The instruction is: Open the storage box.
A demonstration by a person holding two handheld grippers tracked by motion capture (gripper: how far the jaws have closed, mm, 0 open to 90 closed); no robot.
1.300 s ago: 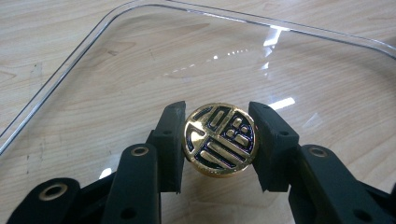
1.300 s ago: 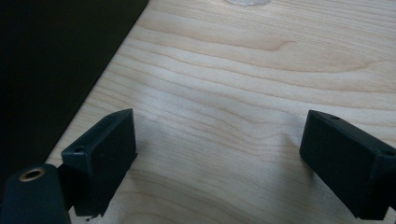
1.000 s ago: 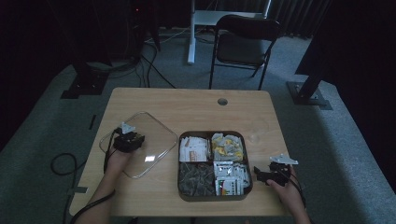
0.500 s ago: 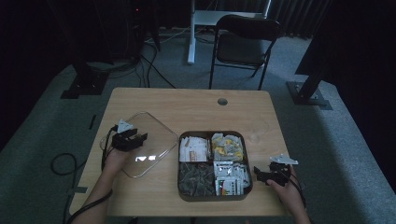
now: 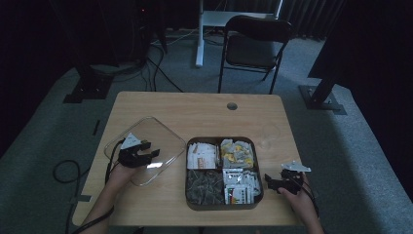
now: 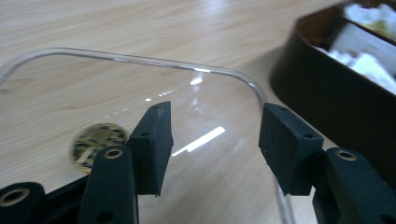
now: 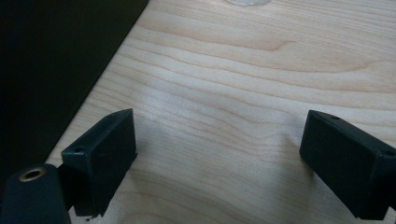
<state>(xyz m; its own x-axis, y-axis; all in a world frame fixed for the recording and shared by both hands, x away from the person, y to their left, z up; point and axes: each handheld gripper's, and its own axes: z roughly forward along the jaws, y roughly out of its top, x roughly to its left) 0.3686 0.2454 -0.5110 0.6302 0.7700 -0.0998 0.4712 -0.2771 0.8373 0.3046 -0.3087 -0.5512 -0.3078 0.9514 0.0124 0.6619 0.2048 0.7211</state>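
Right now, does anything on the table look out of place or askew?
The clear lid is off the tray, lying flat but skewed on the table to its left. The left tool hovers open over it. Nothing is spilled.

No text, label, brand, number or sign can be read. The packets [image 5: 237, 183] in the tray [image 5: 259, 192] carry white and orange print, too small and dim to make out. The round gold disc [image 6: 95, 142] under the clear lid [image 6: 140, 60] shows a blurred pattern only.
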